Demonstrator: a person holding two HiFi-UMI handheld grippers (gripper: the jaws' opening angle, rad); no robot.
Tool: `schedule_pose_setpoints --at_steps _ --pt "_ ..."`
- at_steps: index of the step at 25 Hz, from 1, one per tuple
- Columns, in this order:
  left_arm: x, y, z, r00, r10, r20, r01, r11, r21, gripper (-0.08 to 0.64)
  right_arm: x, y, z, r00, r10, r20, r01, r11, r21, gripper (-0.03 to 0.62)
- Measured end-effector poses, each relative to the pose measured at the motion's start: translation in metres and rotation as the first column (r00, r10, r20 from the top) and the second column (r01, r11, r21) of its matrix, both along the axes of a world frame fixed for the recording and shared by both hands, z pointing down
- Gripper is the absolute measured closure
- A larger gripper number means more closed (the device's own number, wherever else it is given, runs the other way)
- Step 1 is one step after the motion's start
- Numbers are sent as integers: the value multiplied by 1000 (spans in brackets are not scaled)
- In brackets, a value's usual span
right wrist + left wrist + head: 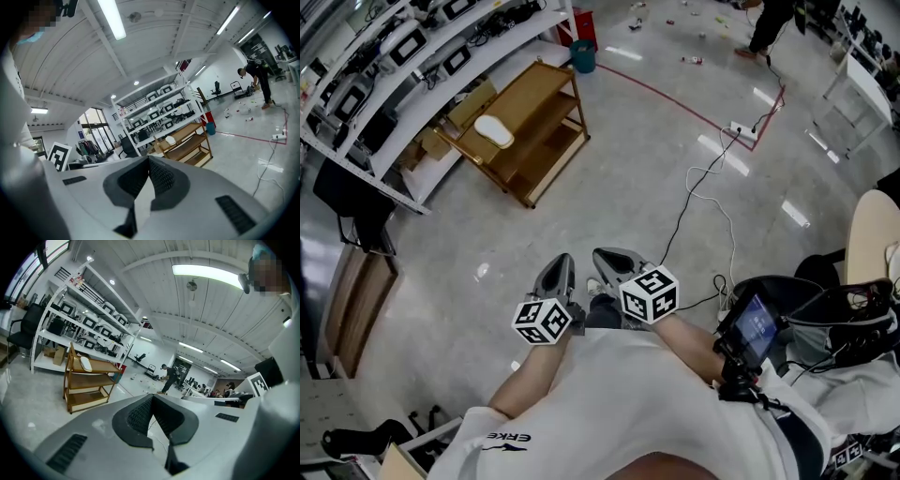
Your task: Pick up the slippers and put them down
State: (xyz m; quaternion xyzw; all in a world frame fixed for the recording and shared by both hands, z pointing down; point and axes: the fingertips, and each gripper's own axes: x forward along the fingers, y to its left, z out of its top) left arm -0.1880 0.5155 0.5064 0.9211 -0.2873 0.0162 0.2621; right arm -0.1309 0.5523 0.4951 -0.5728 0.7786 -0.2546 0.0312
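A white slipper (494, 129) lies on the top shelf of a wooden rack (546, 141) far ahead at the upper left of the head view. The same slipper (86, 363) shows on the rack (75, 392) in the left gripper view, and as a small white slipper (170, 139) on the rack (187, 146) in the right gripper view. My left gripper (560, 272) (152, 396) and right gripper (614, 262) (149, 158) are held side by side close to my body, well short of the rack. Both are shut with nothing between their pads.
White metal shelving (412, 66) with devices stands behind the rack, with cardboard boxes (441, 141) beneath. A cable (698, 187) runs to a power strip (742, 131) near red floor tape (675, 98). A blue bin (583, 56) sits beyond the rack. A person (769, 28) stands far off.
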Motion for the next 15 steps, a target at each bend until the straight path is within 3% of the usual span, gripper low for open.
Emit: schedule_pose_setpoints --at_steps 15 --pt "49 -83 7 999 45 -14 -45 999 -17 557 53 -73 6 997 69 -19 -69 997 -23 588"
